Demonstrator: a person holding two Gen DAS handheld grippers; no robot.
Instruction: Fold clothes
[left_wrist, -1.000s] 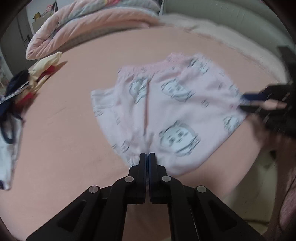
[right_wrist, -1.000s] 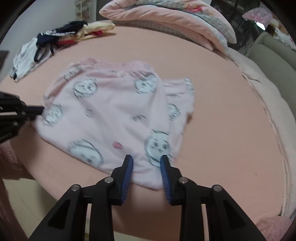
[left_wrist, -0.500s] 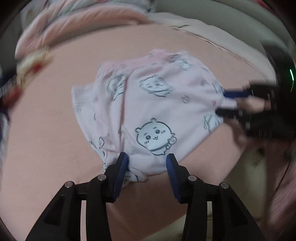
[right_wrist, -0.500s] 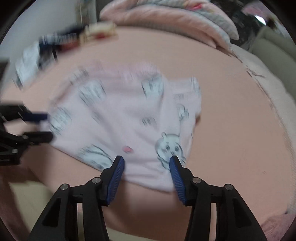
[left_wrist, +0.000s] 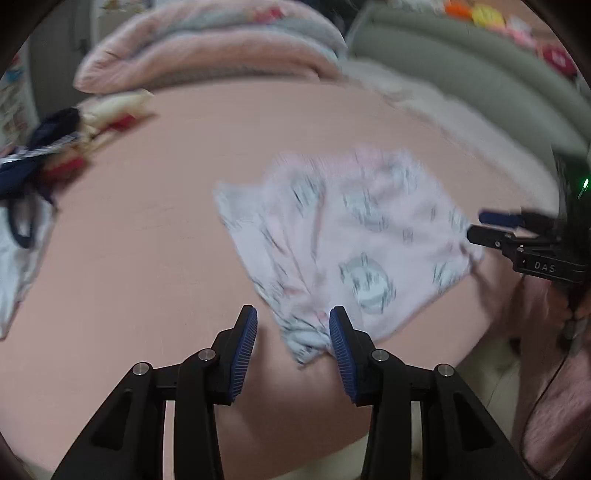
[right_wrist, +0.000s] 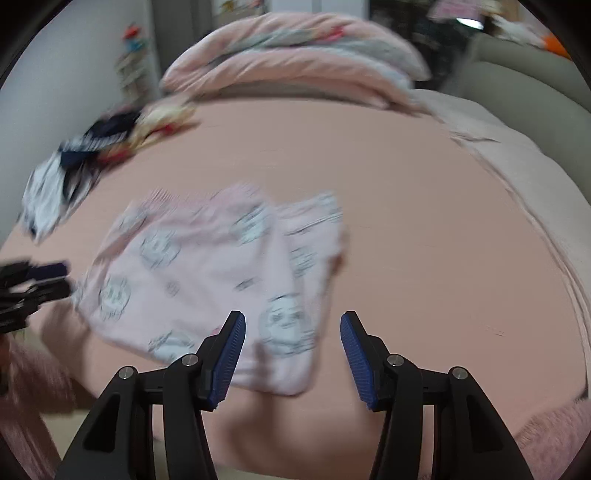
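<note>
A pale pink garment with cartoon-face prints (left_wrist: 351, 236) lies spread on the pink bed sheet (left_wrist: 147, 258). In the left wrist view my left gripper (left_wrist: 292, 314) stands apart over its bunched near corner; the jaws are closing, the cloth brushes the right pad (left_wrist: 338, 332), and neither pad presses it. In the right wrist view my right gripper (right_wrist: 293, 317) hovers over the garment's (right_wrist: 207, 266) other near corner, its jaws opening with the cloth lying loose below. Each gripper appears in the other's view: the right gripper (left_wrist: 476, 225) and the left gripper (right_wrist: 66, 278).
A heap of dark, white and yellow clothes (left_wrist: 37, 158) (right_wrist: 92, 147) lies at the bed's far left. A folded pink quilt (left_wrist: 207, 55) (right_wrist: 295, 62) sits at the back, a grey-green cushion (left_wrist: 461, 74) to the right. The bed's front edge runs just below the grippers.
My left gripper, shut on the garment's hem a second ago, has let go and stands apart. The right jaws have widened. Both views have shifted and blurred, and the garment stays on the bed.
</note>
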